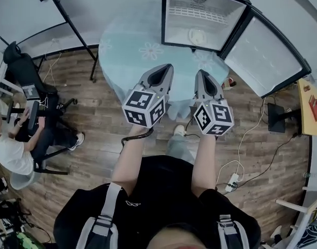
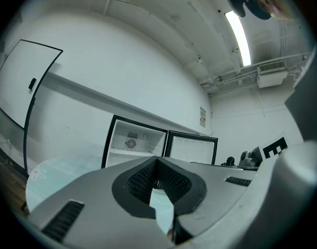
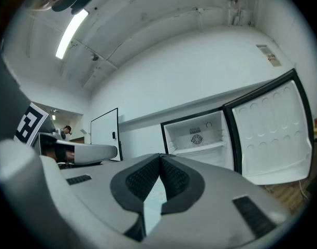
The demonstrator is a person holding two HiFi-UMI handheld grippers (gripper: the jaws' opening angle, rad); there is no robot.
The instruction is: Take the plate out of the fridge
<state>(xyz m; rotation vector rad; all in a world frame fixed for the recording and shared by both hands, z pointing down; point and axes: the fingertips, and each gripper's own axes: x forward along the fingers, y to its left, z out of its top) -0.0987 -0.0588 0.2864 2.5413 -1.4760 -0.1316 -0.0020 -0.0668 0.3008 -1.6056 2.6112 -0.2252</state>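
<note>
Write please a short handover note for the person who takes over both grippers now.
Left gripper: shut, empty, pointing toward the fridge.
Right gripper: shut, empty, beside the left one.
Fridge: on the table, its door open.
Plate: inside the fridge, below the shelf, untouched.
Done: the door is open.
Left: open the jaws, reach in, grip the plate, bring it out.

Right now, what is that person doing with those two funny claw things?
A person stands at a table holding a left gripper and a right gripper, both shut and empty. They point toward a small fridge on the table, whose door hangs open. A white plate sits inside, and neither gripper has reached it yet.
</note>
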